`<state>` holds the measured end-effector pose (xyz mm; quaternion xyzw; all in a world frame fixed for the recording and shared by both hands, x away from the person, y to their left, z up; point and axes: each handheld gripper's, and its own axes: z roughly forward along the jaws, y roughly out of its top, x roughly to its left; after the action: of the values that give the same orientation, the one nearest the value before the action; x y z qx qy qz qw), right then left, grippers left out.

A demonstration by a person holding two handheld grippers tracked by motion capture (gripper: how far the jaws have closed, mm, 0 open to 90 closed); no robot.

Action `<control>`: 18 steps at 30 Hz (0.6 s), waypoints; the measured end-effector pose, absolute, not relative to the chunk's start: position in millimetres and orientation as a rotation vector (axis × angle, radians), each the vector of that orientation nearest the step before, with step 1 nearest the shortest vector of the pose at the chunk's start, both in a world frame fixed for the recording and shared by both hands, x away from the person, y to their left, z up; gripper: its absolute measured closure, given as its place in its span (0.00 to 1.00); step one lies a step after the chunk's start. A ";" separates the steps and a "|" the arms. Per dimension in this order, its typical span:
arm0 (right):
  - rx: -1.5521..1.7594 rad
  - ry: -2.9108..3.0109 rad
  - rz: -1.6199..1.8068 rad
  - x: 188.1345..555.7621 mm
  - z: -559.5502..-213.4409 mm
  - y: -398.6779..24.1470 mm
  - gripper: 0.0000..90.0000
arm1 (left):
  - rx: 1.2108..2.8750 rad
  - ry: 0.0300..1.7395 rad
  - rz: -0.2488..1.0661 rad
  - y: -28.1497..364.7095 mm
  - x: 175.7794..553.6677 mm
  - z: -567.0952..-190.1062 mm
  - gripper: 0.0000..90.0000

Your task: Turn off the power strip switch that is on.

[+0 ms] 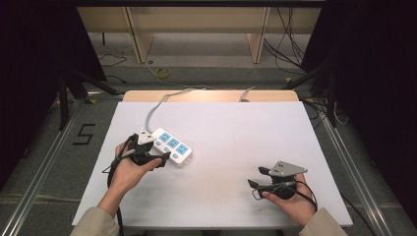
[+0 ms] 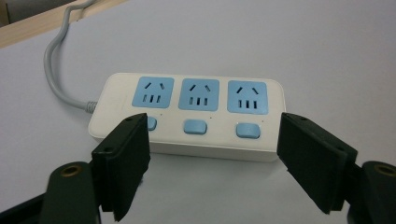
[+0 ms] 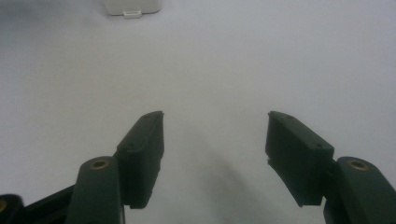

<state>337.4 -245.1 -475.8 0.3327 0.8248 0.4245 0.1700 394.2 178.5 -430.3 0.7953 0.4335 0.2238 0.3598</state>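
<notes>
A white power strip (image 1: 172,144) with three blue sockets and three blue switches lies flat on the left half of the white table top (image 1: 236,132). Its grey cable (image 1: 156,110) runs off over the table's far edge. My left gripper (image 1: 158,154) is at the strip's near long side. In the left gripper view the strip (image 2: 121,95) lies just beyond the open jaws of the left gripper (image 2: 213,119), with nothing between them. My right gripper (image 1: 257,177) rests open at the front right, pointing left. The right gripper (image 3: 215,114) has bare table between its jaws, and the strip's end (image 3: 132,7) lies far ahead.
A wooden strip (image 1: 211,96) borders the table's far edge. Beyond it stand wooden shelf legs (image 1: 140,44), with loose cables (image 1: 287,49) on the floor. Metal rails (image 1: 44,157) run along both sides of the table. A "5" mark (image 1: 84,133) sits on the floor at the left.
</notes>
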 end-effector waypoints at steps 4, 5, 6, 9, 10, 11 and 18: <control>0.946 2.347 1.206 337.1 -475.9 -245.0 0.42 | 2.038 1.092 0.581 178.9 389.5 -431.3 0.26; 0.943 2.347 1.206 337.1 -475.9 -245.0 0.42 | 2.043 1.084 0.582 179.2 388.2 -431.3 0.26; 0.942 2.347 1.205 337.1 -475.8 -245.0 0.42 | 2.037 1.079 0.583 178.9 386.8 -431.9 0.26; 0.940 2.349 1.202 336.8 -475.7 -244.9 0.42 | 2.038 1.059 0.585 179.3 382.7 -433.8 0.26; 0.940 2.350 1.203 336.7 -475.6 -244.9 0.42 | 2.037 1.053 0.583 179.4 381.3 -434.8 0.26; 0.938 2.348 1.207 336.7 -475.7 -244.8 0.42 | 2.041 1.048 0.584 179.6 380.0 -435.6 0.26; 0.930 2.352 1.206 336.3 -475.6 -244.4 0.42 | 2.043 1.029 0.587 183.5 371.4 -440.1 0.26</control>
<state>336.3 -244.4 -475.6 0.3271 0.8273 0.4243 0.1692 371.4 183.5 -440.1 0.8000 0.4031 0.2300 0.3802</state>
